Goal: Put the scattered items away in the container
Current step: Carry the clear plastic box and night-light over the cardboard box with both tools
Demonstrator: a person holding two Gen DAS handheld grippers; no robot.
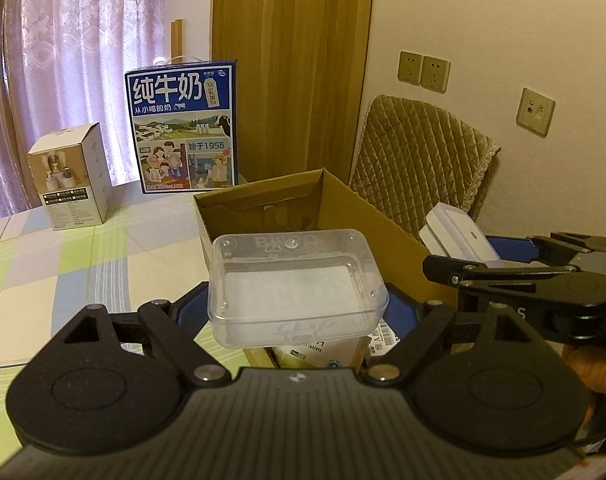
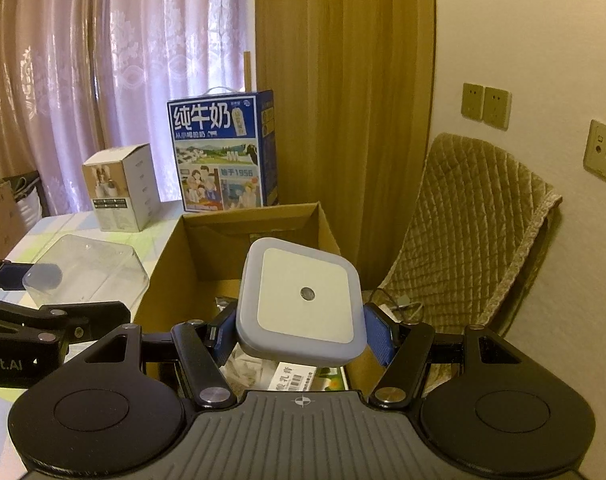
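Observation:
My left gripper [image 1: 297, 312] is shut on a clear plastic box [image 1: 295, 284], held above the near edge of the open cardboard box [image 1: 335, 200]. My right gripper [image 2: 299, 332] is shut on a square white night light [image 2: 301, 300], held over the same cardboard box [image 2: 327, 232]. Inside the carton lie a tablet packet [image 1: 323, 354] and other packets [image 2: 299, 380]. From the right wrist view the clear plastic box [image 2: 87, 276] shows at the left; from the left wrist view the night light [image 1: 459, 236] shows at the right.
A blue milk carton [image 1: 183, 128] and a small white product box [image 1: 71, 176] stand on the checked tablecloth [image 1: 63, 264] behind the cardboard box. A quilted chair [image 2: 475, 232] sits to the right by the wall. Curtains hang behind.

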